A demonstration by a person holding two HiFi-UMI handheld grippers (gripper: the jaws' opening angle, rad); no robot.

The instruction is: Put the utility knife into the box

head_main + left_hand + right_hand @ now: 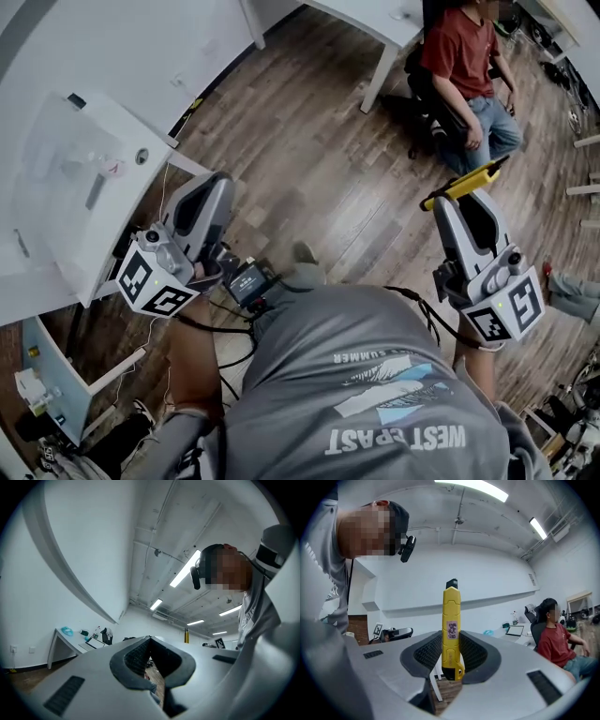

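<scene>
Because the right gripper (451, 660) pinched the yellow utility knife (451, 620) only near its lower end, with most of it jutting past the pads, a knock against the box rim could have levered it loose. The left gripper (151, 660) had its fingers pressed together on nothing. The clear box (70, 164) on the white table (155, 136) looked faint, and its opening was hard to make out.

Bright ceiling strip lights (186, 569) give even, soft-shadowed light; both gripper views bulge fisheye-fashion with dark vignetted corners, the head view sharp.
</scene>
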